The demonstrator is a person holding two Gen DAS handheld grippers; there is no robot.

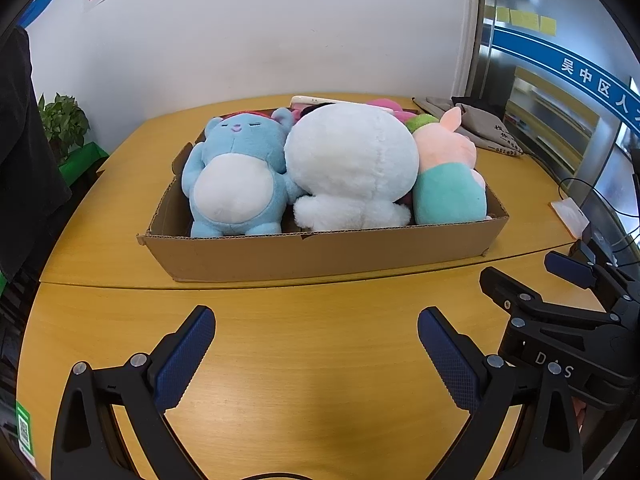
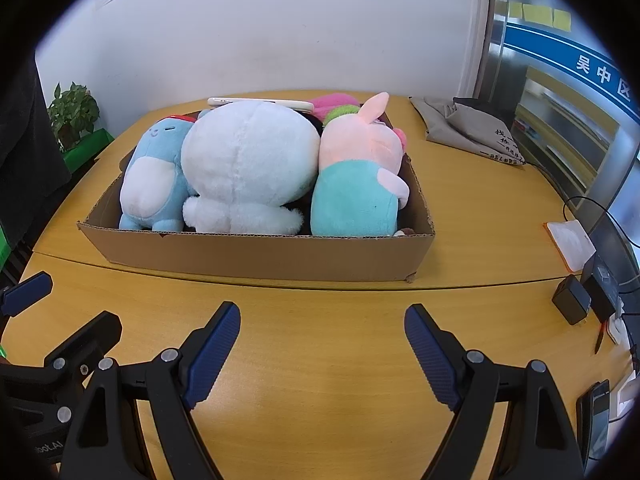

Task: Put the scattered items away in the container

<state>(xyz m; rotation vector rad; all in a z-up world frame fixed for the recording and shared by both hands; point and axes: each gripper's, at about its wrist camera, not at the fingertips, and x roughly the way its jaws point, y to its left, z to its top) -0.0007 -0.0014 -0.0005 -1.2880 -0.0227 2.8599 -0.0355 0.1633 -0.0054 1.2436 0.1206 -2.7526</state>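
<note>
A shallow cardboard box (image 1: 320,254) (image 2: 256,256) stands on the wooden table, packed with plush toys. A blue bear (image 1: 236,176) (image 2: 150,176) lies at its left, a big white plush (image 1: 352,160) (image 2: 248,160) in the middle, a pink pig in teal (image 1: 448,176) (image 2: 356,184) at the right. More pink and green plush (image 2: 336,104) shows behind. My left gripper (image 1: 316,332) is open and empty over bare table before the box. My right gripper (image 2: 322,328) is open and empty beside it, also visible in the left wrist view (image 1: 536,276).
A grey cloth bag (image 2: 464,128) lies at the back right of the table. A white pad (image 2: 570,242), black adapters (image 2: 572,298) and cables sit at the right edge. A potted plant (image 2: 74,114) stands off the table's left. A white wall is behind.
</note>
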